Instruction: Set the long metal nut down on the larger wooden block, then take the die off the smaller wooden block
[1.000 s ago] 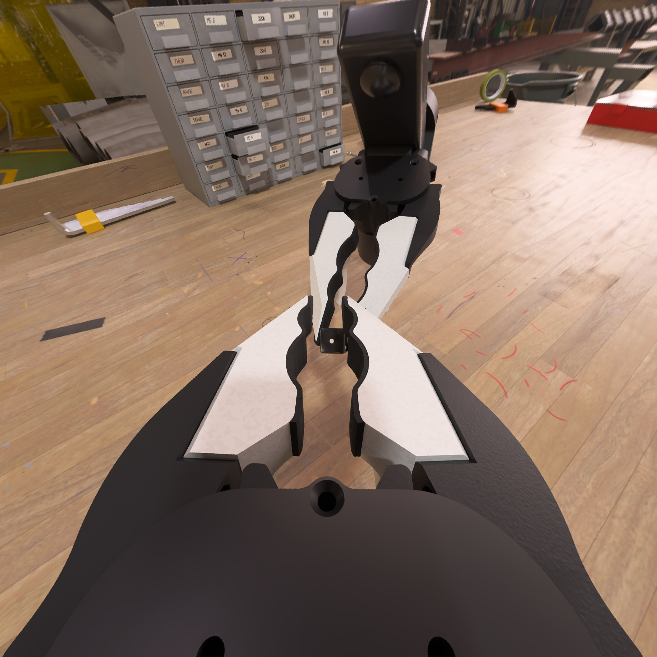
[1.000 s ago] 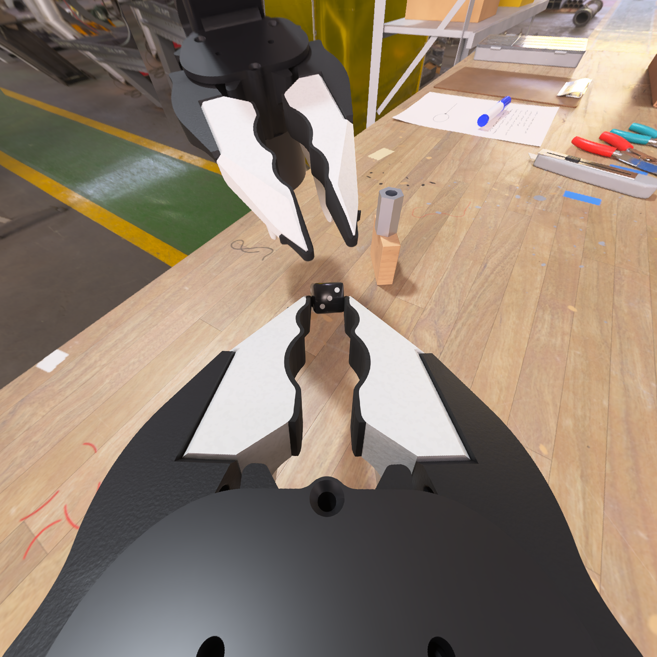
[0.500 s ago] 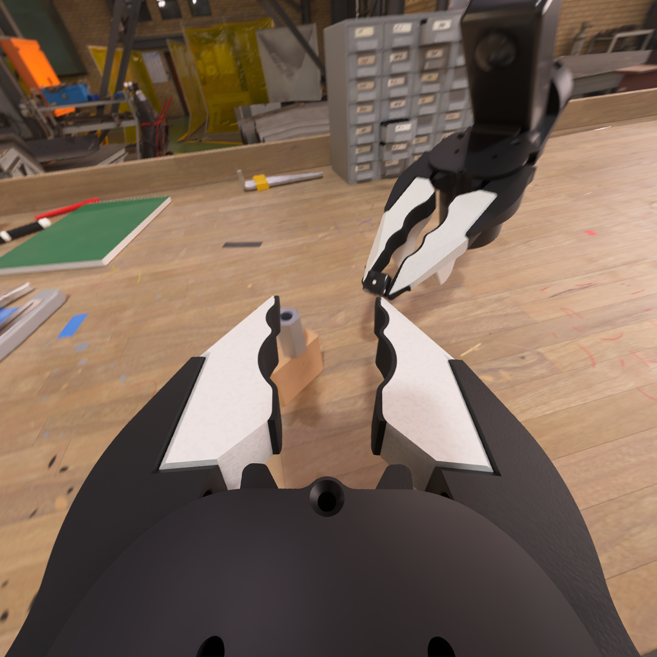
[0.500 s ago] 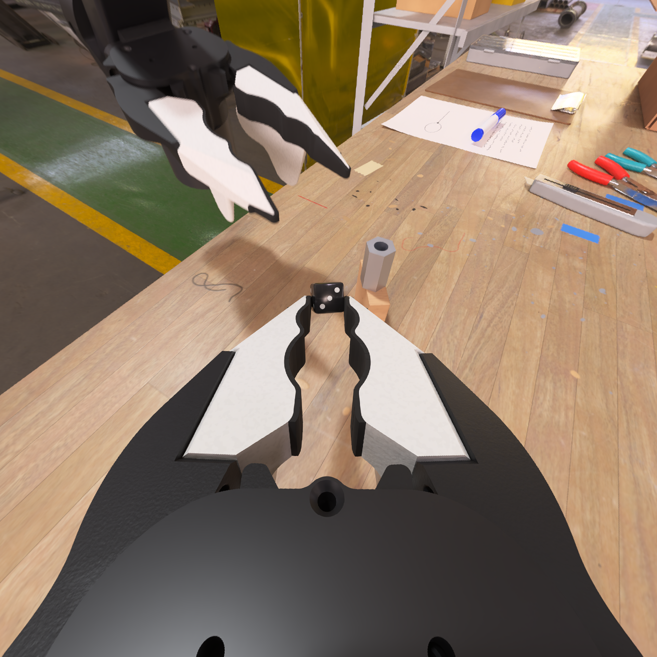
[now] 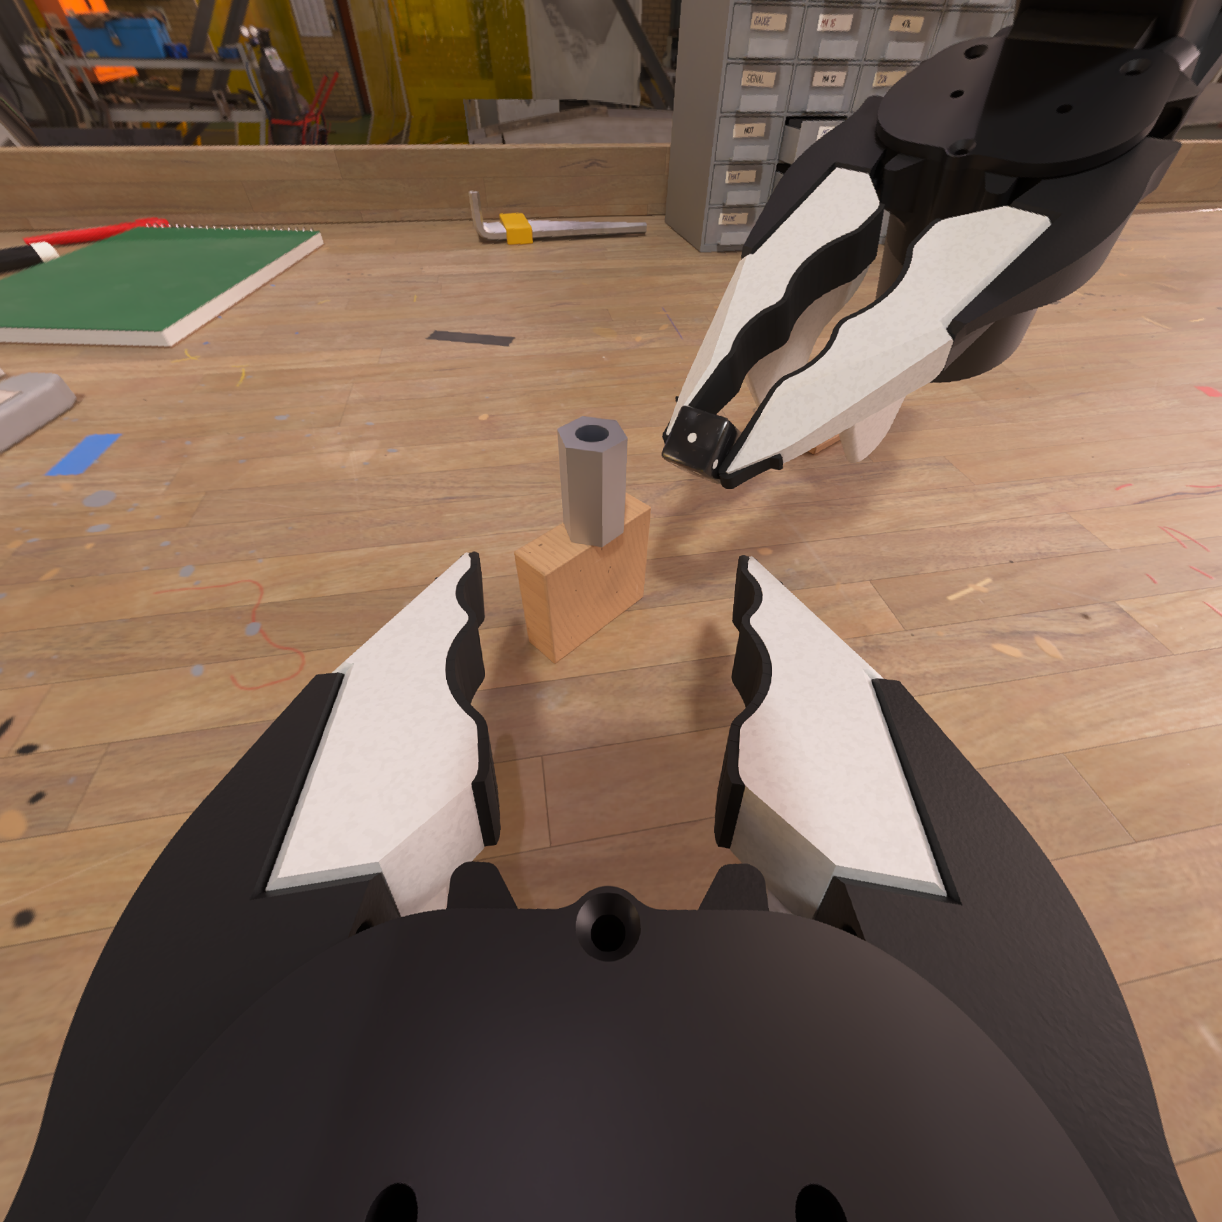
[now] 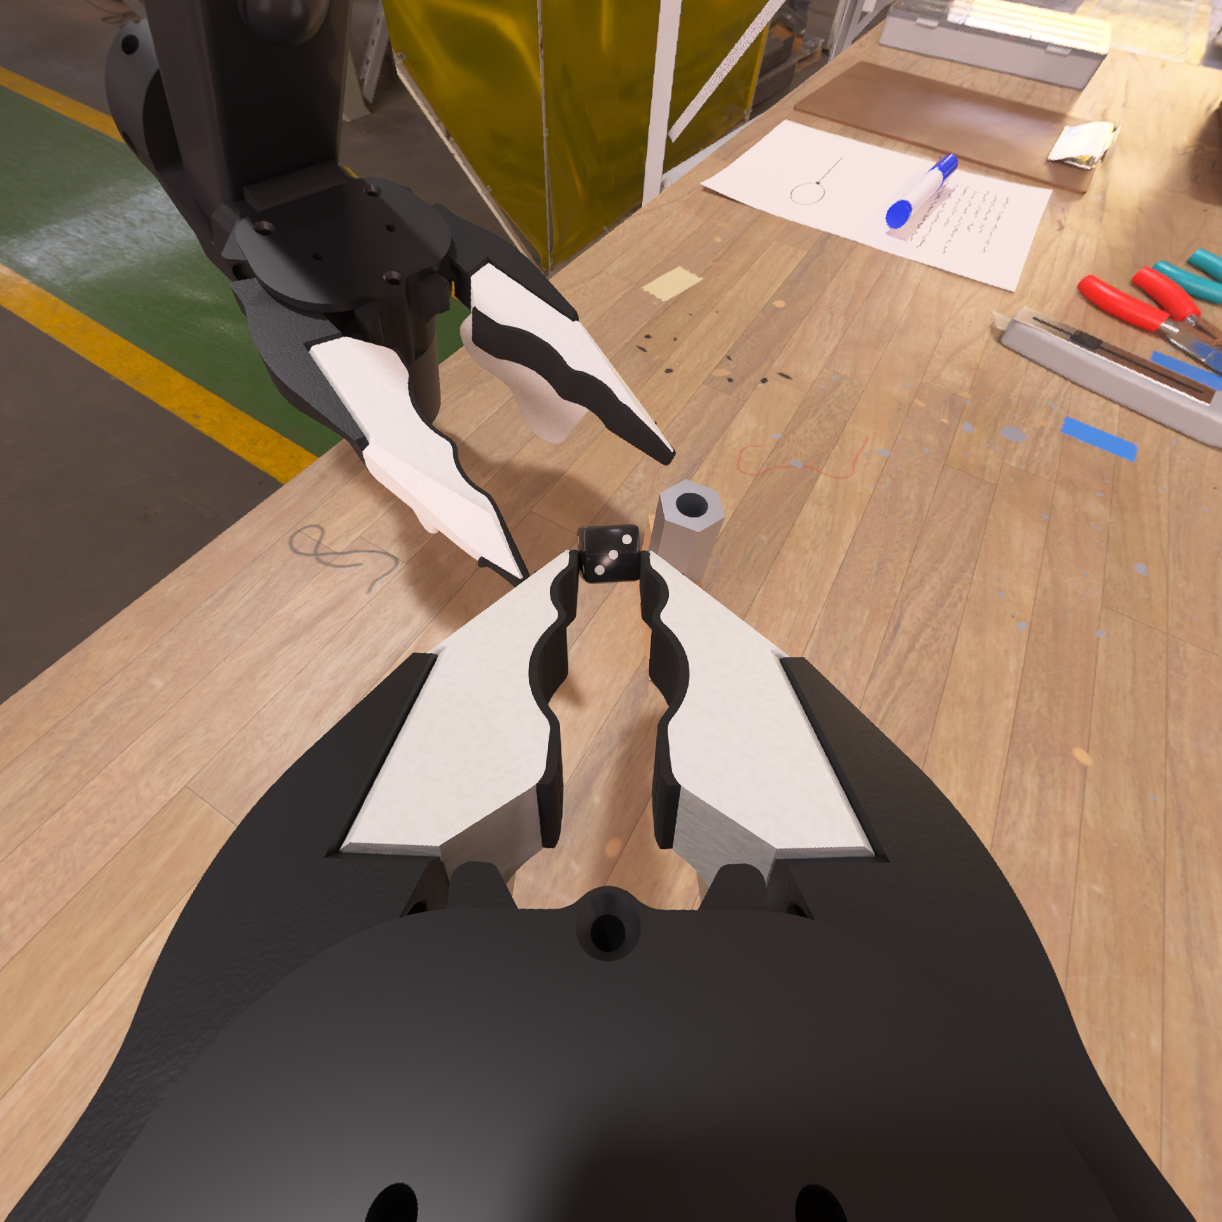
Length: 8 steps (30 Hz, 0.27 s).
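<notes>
Atop the larger tan wooden block (image 5: pixel 582 592) stands the grey hexagonal metal nut (image 5: pixel 590 479); beside it the right gripper (image 6: pixel 608 562) pinches the black die (image 6: pixel 610 554), while the left gripper (image 5: pixel 605 562) hangs spread. A careless swing could topple the nut.

Each gripper (image 5: pixel 607 562) (image 6: pixel 608 562) has a matte black rounded body, 2 white fingers (image 5: pixel 397 714) with wavy black pads, and round screw holes.

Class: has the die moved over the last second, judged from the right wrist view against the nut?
Yes. The die, pinched in the right gripper, has drawn nearer the nut and now overlaps its left edge.
</notes>
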### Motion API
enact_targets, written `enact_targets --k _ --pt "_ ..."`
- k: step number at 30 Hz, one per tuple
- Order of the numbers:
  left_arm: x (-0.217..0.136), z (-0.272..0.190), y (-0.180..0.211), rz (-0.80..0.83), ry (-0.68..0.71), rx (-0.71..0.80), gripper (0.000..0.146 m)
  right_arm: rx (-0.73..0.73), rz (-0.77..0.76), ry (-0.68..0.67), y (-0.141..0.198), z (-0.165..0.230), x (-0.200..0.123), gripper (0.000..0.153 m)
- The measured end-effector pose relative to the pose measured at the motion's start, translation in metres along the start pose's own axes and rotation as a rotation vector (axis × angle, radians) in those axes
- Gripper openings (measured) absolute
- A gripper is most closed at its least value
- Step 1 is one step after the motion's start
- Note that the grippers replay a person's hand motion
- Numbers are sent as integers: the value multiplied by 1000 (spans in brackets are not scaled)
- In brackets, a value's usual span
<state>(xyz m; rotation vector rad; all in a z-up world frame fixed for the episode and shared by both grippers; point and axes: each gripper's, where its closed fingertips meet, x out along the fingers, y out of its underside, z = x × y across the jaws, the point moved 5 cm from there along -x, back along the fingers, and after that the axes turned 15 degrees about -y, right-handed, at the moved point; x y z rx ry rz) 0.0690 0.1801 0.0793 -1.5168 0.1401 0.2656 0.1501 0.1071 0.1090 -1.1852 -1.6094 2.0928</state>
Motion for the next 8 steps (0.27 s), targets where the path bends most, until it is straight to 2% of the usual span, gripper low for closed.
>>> enact_targets --k 8 --pt "7 -6 7 19 31 -8 75 6 13 -5 4 -1 3 18"
